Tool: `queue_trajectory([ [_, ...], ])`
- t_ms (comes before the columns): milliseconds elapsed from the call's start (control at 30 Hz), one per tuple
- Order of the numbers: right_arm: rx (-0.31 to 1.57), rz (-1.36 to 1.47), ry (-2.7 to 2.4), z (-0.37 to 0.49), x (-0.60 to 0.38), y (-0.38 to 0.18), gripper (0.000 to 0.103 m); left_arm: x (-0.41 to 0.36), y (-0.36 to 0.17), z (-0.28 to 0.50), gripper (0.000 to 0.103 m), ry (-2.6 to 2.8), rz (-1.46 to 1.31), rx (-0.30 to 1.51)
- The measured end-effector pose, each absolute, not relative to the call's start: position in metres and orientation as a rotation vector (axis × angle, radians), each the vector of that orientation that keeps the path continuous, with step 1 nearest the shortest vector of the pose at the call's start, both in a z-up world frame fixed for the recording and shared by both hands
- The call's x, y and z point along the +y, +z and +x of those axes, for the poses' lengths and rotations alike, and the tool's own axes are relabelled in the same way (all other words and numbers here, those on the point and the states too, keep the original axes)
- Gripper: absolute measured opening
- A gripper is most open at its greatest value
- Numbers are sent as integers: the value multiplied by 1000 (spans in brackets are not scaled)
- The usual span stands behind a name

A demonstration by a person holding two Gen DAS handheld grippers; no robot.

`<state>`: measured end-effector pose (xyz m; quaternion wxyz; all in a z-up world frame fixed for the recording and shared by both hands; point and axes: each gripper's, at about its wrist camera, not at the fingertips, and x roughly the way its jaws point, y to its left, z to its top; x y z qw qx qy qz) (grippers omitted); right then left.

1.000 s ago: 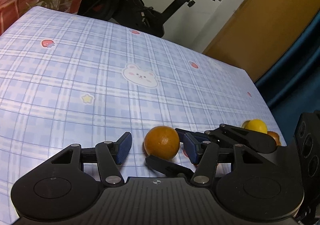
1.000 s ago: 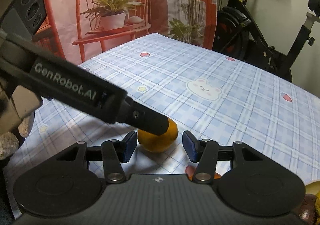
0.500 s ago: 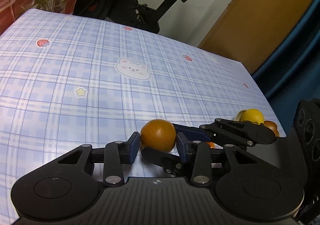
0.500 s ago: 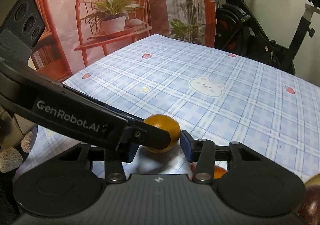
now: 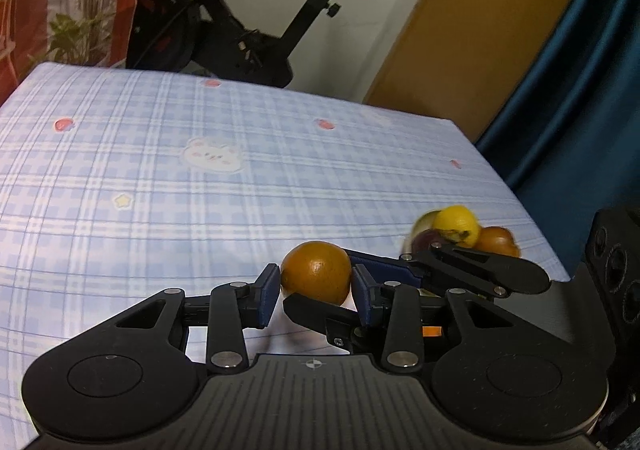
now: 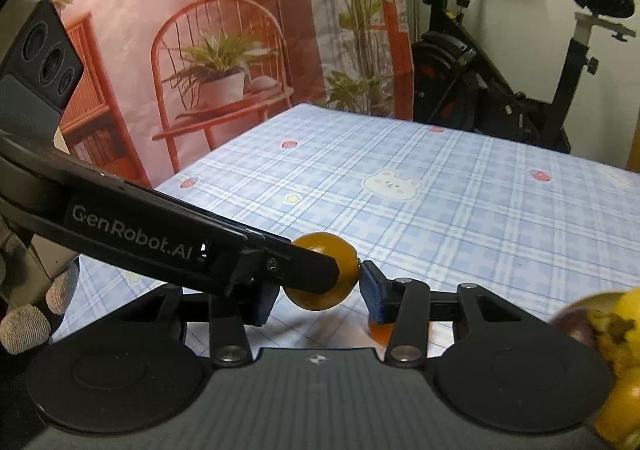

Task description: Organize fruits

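Observation:
An orange (image 5: 316, 272) hangs just above the blue plaid tablecloth (image 5: 160, 190), with a shadow under it. My left gripper (image 5: 315, 280) is shut on it, blue pads pressing its left and right sides. In the right wrist view the same orange (image 6: 324, 278) sits between the pads of my right gripper (image 6: 320, 292), also shut on it. The two grippers cross: the right one's fingers (image 5: 480, 270) pass behind and under the orange, and the left one's finger (image 6: 280, 258) covers the orange's left side.
A pile of fruit with a yellow lemon (image 5: 456, 228) lies near the table's right edge, and it shows at the frame edge (image 6: 624, 326). A small orange fruit (image 6: 378, 330) lies under the right finger. An exercise bike (image 5: 240, 30) stands behind the table. A gloved hand (image 6: 24, 326) holds the left gripper.
Both grippers closed from open onto the orange, which was resting on the cloth. They then rose together with it, and the orange now hangs clear of the table.

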<state>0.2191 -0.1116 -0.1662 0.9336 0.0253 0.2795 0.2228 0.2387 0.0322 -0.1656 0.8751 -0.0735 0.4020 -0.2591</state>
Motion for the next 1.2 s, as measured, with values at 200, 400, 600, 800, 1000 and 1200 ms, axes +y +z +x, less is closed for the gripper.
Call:
queue_trajectory([
  [200, 515, 86, 422, 194, -137, -153, 46, 3, -153, 230, 42, -574, -131, 819],
  [400, 482, 101, 359, 171, -168, -142, 44, -29, -147, 226, 41, -631, -126, 806],
  [600, 530, 88, 269, 151, -200, -146, 32, -76, -164, 225, 34, -735, -119, 862],
  [800, 574, 141, 236, 134, -225, -159, 30, -83, -172, 220, 35, -772, -140, 893],
  [1000, 529, 122, 354, 132, -208, -148, 28, -7, -143, 223, 39, -674, -213, 819],
  [1200, 600, 98, 538, 139, -173, -158, 30, 80, -145, 197, 42, -521, -223, 833],
])
